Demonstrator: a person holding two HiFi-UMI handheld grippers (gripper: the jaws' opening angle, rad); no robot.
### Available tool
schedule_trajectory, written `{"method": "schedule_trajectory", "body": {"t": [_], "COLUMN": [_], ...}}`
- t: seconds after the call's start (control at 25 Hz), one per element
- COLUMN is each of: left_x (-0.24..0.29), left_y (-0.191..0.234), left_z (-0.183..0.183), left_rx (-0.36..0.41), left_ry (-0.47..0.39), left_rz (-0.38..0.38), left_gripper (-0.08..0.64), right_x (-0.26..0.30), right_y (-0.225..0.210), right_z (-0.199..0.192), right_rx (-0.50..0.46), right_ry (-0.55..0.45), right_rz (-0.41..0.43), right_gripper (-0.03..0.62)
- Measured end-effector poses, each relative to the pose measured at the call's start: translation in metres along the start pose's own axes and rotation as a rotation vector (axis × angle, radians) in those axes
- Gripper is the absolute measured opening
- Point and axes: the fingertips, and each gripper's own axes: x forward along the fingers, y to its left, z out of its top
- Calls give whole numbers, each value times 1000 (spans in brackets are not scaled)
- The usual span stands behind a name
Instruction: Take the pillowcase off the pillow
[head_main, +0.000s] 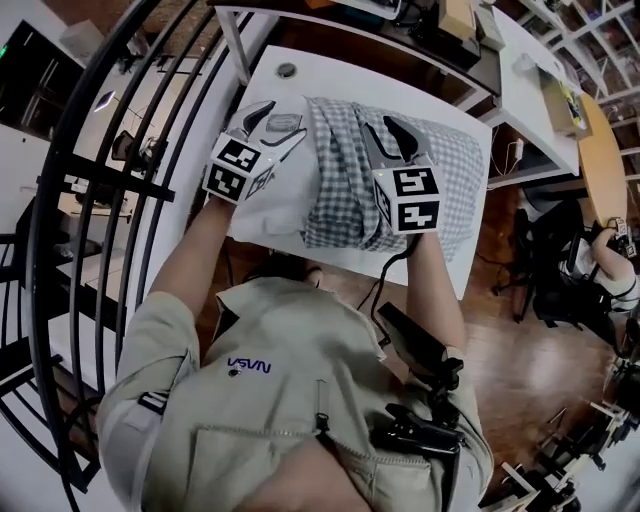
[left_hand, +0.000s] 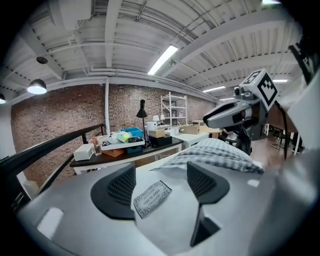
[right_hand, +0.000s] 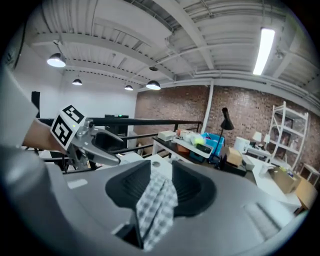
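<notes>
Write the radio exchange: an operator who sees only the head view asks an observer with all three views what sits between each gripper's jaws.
Operator: Is the left gripper clamped on the soft white pillow?
Observer: No. Its jaws stand apart, and the pillow's small printed cloth label lies between them.
Operator: And the right gripper?
Observer: Open too. A fold of the grey-and-white checked fabric pillowcase hangs between its black ribbed pads.

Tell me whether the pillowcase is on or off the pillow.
Partly off: the checked pillowcase is bunched rightward; the white pillow lies bare at left.
</notes>
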Motion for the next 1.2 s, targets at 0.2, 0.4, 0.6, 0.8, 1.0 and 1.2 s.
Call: {"method": "schedule_trajectory", "body": {"t": [0.2, 0.4, 0.6, 0.8, 1.0, 1.2], "left_x": [45, 69, 70, 52, 2, -42], "left_y": [17, 11, -13, -22, -12, 7], "left_z": [-24, -59, -73, -53, -2, 15], "left_rx": [-46, -106, -97, -40, -60, -144], "left_ry": [91, 181, 239, 188, 4, -107], "left_rz": [-51, -132, -235, -255, -209, -155], "left_gripper": [345, 370, 219, 20, 15, 14], "right_x": [87, 160, 184, 182, 149, 89], "right_y": [-3, 4, 21, 15, -31, -107], "right_z": [1, -37, -90, -77, -54, -68], "right_rx": [-6, -42, -100, -154, -243, -206], "right_ry": [135, 375, 618, 587, 520, 531], "right_rz": [63, 139, 219, 182, -17, -216], "right_gripper": [135, 169, 195, 25, 8, 8]}}
